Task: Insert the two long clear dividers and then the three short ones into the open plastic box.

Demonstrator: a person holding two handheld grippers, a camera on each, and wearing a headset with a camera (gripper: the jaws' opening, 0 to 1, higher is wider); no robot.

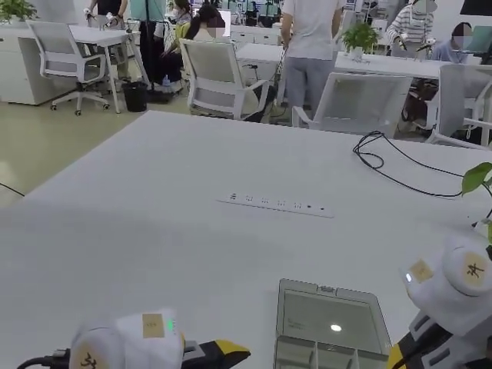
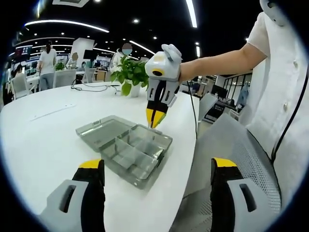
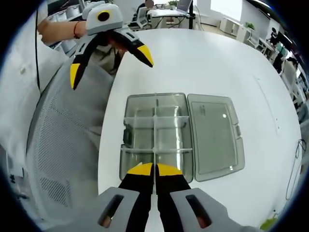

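Clear rectangular plastic box (image 3: pixel 126 116) lies open on white table (image 3: pixel 203 58), flat clear lid (image 3: pixel 212 135) at its 3 o'clock. Clear plastic dividers (image 3: pixel 155 108) look seated, grid complete afaict. Yellow-tipped R gripper (image 3: pixel 155 169) clenched, empty, at box's 6 o'clock edge. Yellow-tipped L gripper (image 3: pixel 110 67) released, at 11. Prob best: press each joint lightly, confirm flush.

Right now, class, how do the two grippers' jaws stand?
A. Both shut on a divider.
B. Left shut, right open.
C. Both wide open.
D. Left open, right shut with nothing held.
D: the left gripper has its jaws wide apart, while the yellow tips of the right gripper meet with nothing between them, over the open plastic box.
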